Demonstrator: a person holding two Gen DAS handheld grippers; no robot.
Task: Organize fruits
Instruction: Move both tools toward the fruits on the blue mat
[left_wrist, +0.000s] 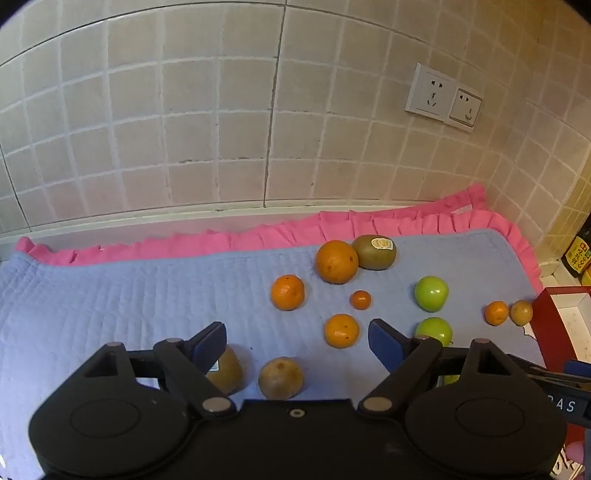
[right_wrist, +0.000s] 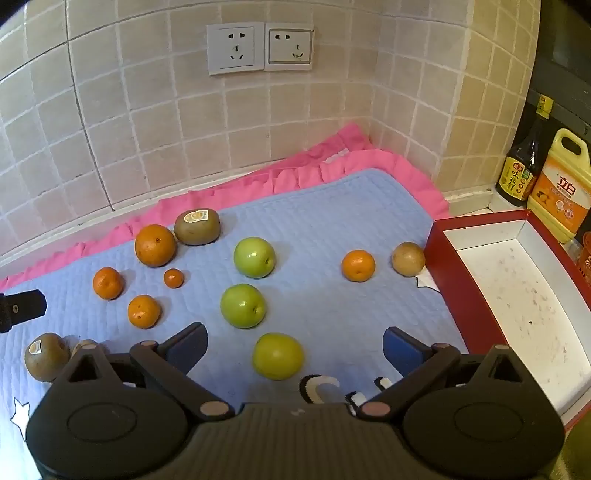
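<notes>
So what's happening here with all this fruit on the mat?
A person holds a hand-held gripper in each hand over a blue mat strewn with oranges, green apples and kiwis. The left hand-held gripper and right hand-held gripper are both open and hold nothing. The red box beside the mat holds no fruit.

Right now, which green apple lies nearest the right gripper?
The yellowish-green apple, just ahead of the open right gripper; the other two lie farther back.
</notes>
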